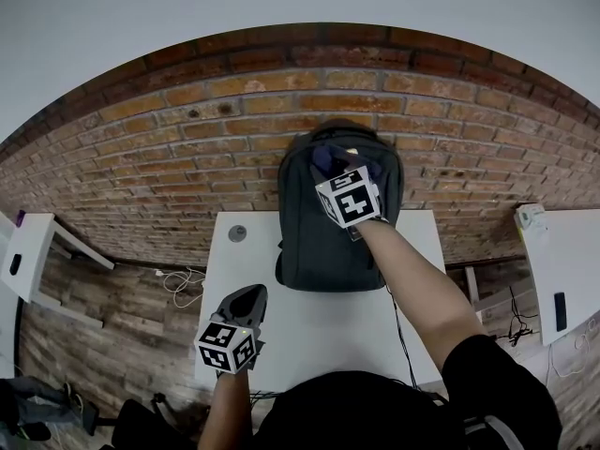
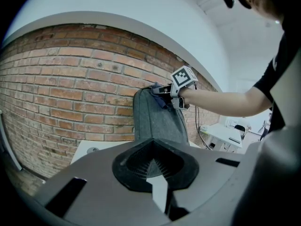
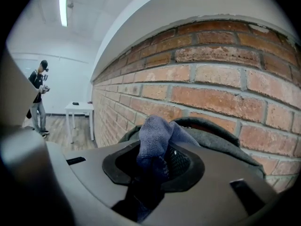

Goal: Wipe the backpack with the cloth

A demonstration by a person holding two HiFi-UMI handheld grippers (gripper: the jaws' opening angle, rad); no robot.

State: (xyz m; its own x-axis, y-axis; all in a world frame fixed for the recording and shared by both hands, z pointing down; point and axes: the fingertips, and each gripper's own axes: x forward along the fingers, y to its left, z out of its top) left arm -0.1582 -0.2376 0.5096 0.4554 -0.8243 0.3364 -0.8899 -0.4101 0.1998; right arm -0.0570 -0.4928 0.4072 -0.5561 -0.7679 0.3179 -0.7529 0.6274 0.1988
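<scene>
**Backpack** (image 1: 323, 237): dark grey, standing upright at the far edge of the white table (image 1: 309, 331), centre of the head view, its back against the brick wall (image 1: 169, 157). In the left gripper view it rises in the middle of the frame (image 2: 157, 121). In the right gripper view only its curved top shows, at the lower right (image 3: 221, 142).

**Cloth** (image 1: 328, 157): blue-grey and bunched, lying against the top of the backpack. The right gripper view shows it centre frame (image 3: 157, 135), pinched between the jaws with a fold sticking up above them.

**Right gripper** (image 1: 339, 165): clenched on the cloth and held at the backpack's top, upper centre of the head view. It is also seen from the side in the left gripper view (image 2: 162, 91).

**Left gripper** (image 1: 249, 300): jaws closed together with nothing between them, held over the table's near left part, lower left of centre, well apart from the backpack.

**Background**: a person (image 3: 37, 98) stands at the far left of the right gripper view, near a small white table (image 3: 80, 108).
</scene>
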